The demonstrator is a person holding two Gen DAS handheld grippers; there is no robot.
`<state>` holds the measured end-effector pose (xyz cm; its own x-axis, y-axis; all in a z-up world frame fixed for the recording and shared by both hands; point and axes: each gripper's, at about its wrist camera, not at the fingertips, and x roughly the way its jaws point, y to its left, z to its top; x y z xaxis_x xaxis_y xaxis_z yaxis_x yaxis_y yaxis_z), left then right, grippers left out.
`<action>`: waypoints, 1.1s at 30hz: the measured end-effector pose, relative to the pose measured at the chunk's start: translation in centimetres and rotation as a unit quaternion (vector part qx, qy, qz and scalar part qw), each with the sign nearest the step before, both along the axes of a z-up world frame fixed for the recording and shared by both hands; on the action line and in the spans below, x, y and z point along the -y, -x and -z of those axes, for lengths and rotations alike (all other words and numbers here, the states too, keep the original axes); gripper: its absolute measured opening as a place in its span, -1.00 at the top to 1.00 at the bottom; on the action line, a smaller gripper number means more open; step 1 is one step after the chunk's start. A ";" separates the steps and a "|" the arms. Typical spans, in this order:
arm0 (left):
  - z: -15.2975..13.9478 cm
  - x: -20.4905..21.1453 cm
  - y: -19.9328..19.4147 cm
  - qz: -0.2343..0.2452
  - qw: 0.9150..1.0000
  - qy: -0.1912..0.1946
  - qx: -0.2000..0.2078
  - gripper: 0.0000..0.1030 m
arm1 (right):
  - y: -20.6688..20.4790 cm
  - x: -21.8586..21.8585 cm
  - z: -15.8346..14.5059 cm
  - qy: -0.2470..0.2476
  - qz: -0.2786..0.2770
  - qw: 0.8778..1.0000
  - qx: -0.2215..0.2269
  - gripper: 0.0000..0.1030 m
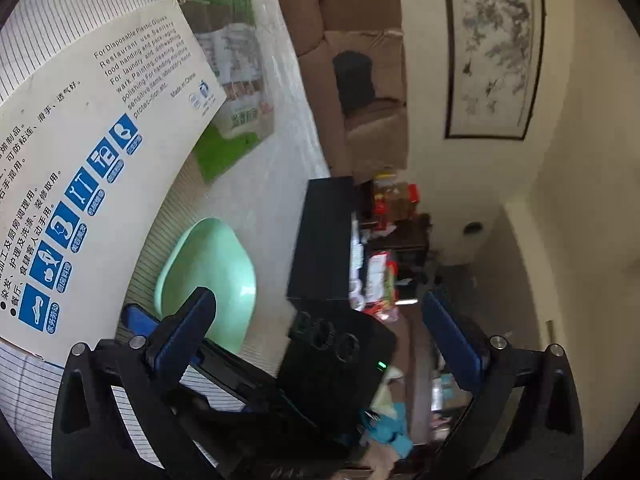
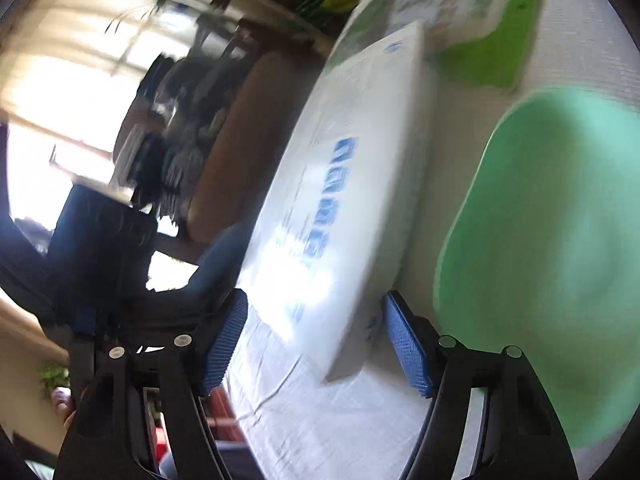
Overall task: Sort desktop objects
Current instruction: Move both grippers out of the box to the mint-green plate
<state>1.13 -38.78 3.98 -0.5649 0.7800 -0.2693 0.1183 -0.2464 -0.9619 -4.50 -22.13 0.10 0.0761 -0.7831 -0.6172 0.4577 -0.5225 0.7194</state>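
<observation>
Seemingly little of the sorting had been done at this moment, as a judgement from how things lay: the glove box [image 1: 92, 184], the green packet [image 1: 236, 80] and the mint-green tray [image 1: 208, 280] all sat out on the table [image 1: 280, 92], the tray looked empty, and neither tool carried anything. Most of the work therefore appeared to remain.

On the left wrist view, the left gripper [image 1: 320, 332] had its jaws wide apart with nothing between them. It pointed mostly past the table's edge toward the room, where a painting [image 1: 492, 52] hung on the wall. The glove box lay to its left, overlapping the green packet at the far end, and the tray sat just beside the left jaw, on the near side of the box.

From the right wrist view, which was badly blurred, the right gripper [image 2: 316, 340] also stood with its jaws apart and held nothing. The glove box [image 2: 352, 200] lay just ahead of them, its near corner roughly in line with the gap but probably not yet between the pads; the blur made contact impossible to judge. The tray [image 2: 540, 240] lay to the right of the box, just beyond the right jaw, and the green packet [image 2: 480, 28] rested at the far end.
</observation>
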 end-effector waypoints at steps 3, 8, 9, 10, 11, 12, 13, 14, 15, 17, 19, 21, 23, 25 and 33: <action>0.3 -0.5 0.5 0.006 1.000 -0.007 0.003 -1.00 | -1.8 -0.4 -0.2 -0.051 -0.005 0.998 -0.041 -0.13; -3.1 4.1 -0.4 -0.058 0.993 0.098 -0.033 -1.00 | -1.6 -4.2 -1.9 -0.076 0.022 0.993 -0.084 -0.22; -3.8 5.1 -0.7 -0.081 0.986 0.145 -0.027 -1.00 | -1.4 -4.9 -2.2 -0.075 0.026 0.993 -0.086 -0.23; -4.1 5.9 -1.0 -0.096 0.978 0.185 -0.016 -1.00 | -1.1 -5.7 -2.7 -0.074 0.030 0.993 -0.089 -0.27; -4.4 6.6 -1.3 -0.111 0.964 0.243 0.004 -1.00 | -0.9 -6.5 -3.2 -0.075 0.034 0.992 -0.096 -0.33; -4.4 6.7 -1.2 -0.120 0.946 0.300 0.028 -1.00 | -0.5 -7.2 -3.9 -0.077 0.039 0.991 -0.103 -0.35; -4.2 6.5 -1.1 -0.120 0.932 0.339 0.047 -1.00 | -0.3 -7.8 -4.5 -0.079 0.047 0.990 -0.111 -0.37; -3.9 6.3 -0.9 -0.116 0.920 0.370 0.063 -1.00 | -0.1 -8.5 -5.3 -0.083 0.059 0.987 -0.124 -0.39; -3.4 6.0 -0.9 -0.110 0.911 0.391 0.076 -1.00 | 0.1 -8.8 -5.8 -0.091 0.071 0.984 -0.135 -0.41; -2.4 5.1 -0.9 -0.092 0.903 0.408 0.095 -1.00 | 0.7 -10.3 -6.5 -0.144 0.113 0.969 -0.168 -0.45; -2.0 3.5 -1.0 -0.075 0.915 0.389 0.080 -1.00 | 1.4 -11.7 -6.3 -0.192 0.147 0.953 -0.184 -0.45; -2.7 1.5 -0.3 -0.050 0.929 0.365 0.044 -1.00 | 2.2 -13.5 -5.1 -0.228 0.172 0.940 -0.185 -0.45; -3.6 -1.7 0.5 -0.015 0.933 0.359 0.005 -1.00 | 2.8 -14.3 -3.4 -0.240 0.183 0.938 -0.168 -0.41; -4.2 -5.3 1.3 0.023 0.924 0.381 -0.015 -1.00 | 2.9 -14.6 -2.1 -0.242 0.186 0.940 -0.151 -0.20; -0.1 -13.7 2.1 0.140 0.877 0.460 0.015 -0.05 | 2.8 -15.3 -0.9 -0.219 0.196 0.947 -0.127 0.69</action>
<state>-1.01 -25.13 4.10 -0.3679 0.3317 -0.8687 -0.0487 -0.9398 -0.3382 -7.32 -6.83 0.99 -0.3613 -0.3848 -0.8493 0.2963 -0.9110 0.2867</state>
